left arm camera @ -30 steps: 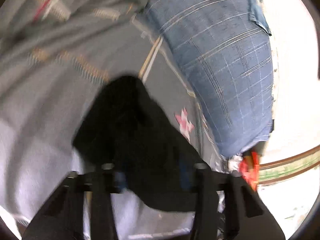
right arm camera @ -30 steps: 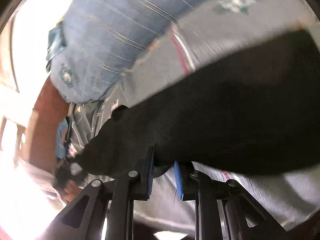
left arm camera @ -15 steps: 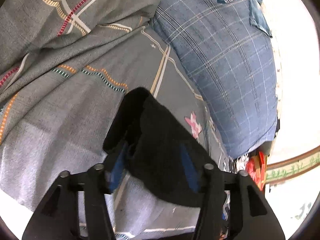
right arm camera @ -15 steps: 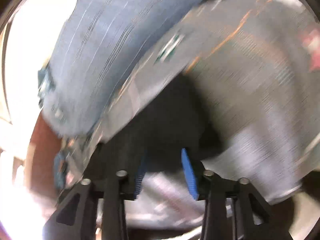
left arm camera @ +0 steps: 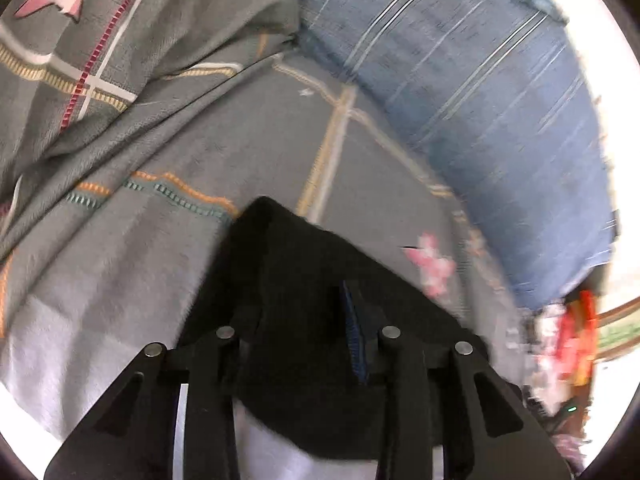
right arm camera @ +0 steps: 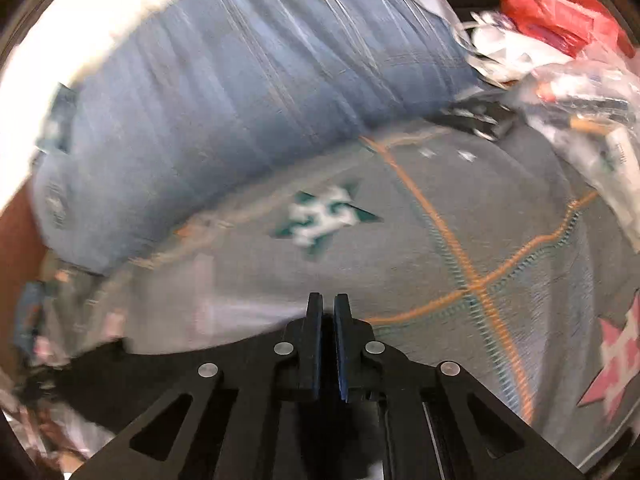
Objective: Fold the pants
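The black pants (left arm camera: 320,264) lie bunched on the grey patterned bedspread (left arm camera: 168,152). My left gripper (left arm camera: 300,320) is open, its fingers straddling the black cloth; the right blue pad (left arm camera: 354,332) shows, the left one is hidden by fabric. In the right wrist view my right gripper (right arm camera: 327,312) is shut, its two pads nearly touching with nothing visible between the tips. Black pants fabric (right arm camera: 120,372) lies low at the left, behind the gripper body.
A blue checked pillow (left arm camera: 480,112) (right arm camera: 240,92) lies along the far side of the bed. Plastic bags and red packets (right arm camera: 560,20) pile at the right end. A raised fold of bedspread (left arm camera: 120,40) sits at upper left.
My right gripper closed from open and swung away from the pants toward the bedspread. My left gripper stayed open over the pants and pushed a little farther onto them.
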Demonstrator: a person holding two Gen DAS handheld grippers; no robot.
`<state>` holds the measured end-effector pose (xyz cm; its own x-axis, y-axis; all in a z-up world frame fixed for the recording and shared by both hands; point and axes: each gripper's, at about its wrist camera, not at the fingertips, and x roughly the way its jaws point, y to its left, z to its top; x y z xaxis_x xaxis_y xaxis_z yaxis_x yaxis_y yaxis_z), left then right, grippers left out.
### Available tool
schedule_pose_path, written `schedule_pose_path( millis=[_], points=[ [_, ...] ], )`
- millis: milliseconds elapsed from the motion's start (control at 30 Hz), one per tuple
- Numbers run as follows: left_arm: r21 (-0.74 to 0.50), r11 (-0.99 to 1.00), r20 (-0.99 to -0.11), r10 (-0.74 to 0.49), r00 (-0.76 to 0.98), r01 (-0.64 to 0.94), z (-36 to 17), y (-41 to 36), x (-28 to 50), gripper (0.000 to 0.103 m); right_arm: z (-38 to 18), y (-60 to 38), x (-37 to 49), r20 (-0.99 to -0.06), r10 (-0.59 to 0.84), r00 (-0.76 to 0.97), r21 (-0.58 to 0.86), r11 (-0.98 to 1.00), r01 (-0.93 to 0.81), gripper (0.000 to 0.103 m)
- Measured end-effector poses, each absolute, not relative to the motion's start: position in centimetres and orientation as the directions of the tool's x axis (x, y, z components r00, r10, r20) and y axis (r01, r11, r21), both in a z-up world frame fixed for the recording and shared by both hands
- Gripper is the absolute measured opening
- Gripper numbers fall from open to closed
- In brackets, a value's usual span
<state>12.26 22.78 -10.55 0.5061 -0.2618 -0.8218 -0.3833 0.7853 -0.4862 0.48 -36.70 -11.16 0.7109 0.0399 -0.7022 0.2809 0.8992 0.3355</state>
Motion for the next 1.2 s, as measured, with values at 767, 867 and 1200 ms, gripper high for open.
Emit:
schedule_pose_path(
  millis=[767, 867, 1200],
  points=[
    [-0.735, 0.566, -0.669, -0.517, 0.534, -0.372, -13.4, 22.5, 8.0, 0.067, -17.2, -36.9, -10.3, -0.537, 0.389, 0.749, 0.793, 0.535, 0.292, 0.059],
    [-0.744, 0.557, -0.659, -0.519, 0.544, -0.370, -13.2, 22.0, 8.9, 0.066, -17.3, -36.2, -9.3, -0.501, 0.394, 0.770, 0.807, 0.535, 0.251, 0.059],
    [-0.662, 0.670, -0.712, -0.424, 0.560, -0.335, -11.0, 21.0, 10.7, 0.028, -12.3, -35.9, -8.3, -0.518, 0.243, 0.820, 0.655, 0.729, 0.198, 0.010]
  ],
)
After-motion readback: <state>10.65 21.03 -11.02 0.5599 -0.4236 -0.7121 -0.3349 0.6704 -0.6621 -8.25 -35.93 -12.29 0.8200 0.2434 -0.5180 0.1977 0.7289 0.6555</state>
